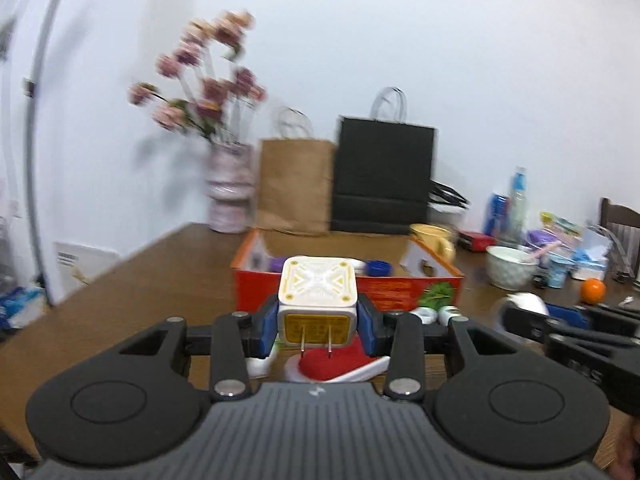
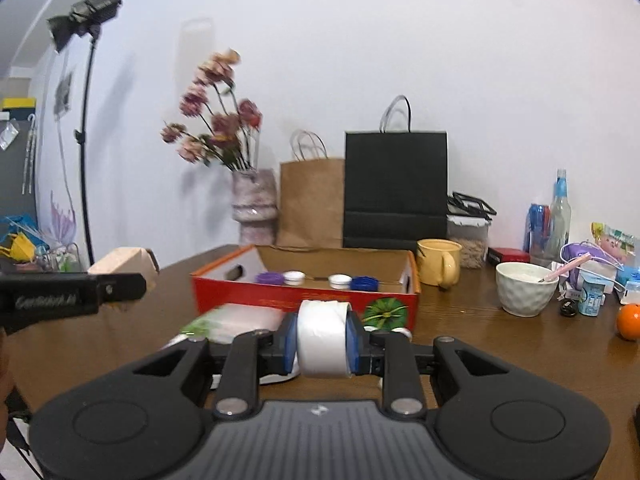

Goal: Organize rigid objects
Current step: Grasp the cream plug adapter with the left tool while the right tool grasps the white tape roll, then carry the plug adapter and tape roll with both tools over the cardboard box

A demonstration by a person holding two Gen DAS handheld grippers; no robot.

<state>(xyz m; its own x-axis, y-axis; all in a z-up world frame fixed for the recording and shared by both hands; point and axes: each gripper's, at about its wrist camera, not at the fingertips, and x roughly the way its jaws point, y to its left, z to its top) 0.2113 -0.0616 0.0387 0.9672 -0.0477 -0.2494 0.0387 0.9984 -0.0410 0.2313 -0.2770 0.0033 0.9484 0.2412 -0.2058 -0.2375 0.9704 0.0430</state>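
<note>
White plug adapter (image 1: 317, 296) up front, its top (image 1: 318, 280) patterned with yellow triangles and corner dots, a yellow label around the two metal prongs. Blue pads (image 1: 270, 322) on a black left gripper (image 1: 318, 322). On the other side, a plain white roll (image 2: 323, 338) between blue pads, black right gripper (image 2: 322, 340). Beyond, a red box (image 2: 304, 296) with an orange rim, brown cardboard inside, a green leafy print on its front. In it: purple, white and dark blue caps (image 2: 316, 279). Brown wood-grain tabletop (image 2: 500, 340). Further back, a yellow mug (image 2: 438, 266), white dimpled bowl (image 2: 524, 288), orange fruit (image 2: 629, 321), kraft-brown bag (image 2: 312, 204), black bag (image 2: 396, 188), pink flowers (image 2: 216, 116) in a pink-and-white mottled vase (image 2: 256, 204).
</note>
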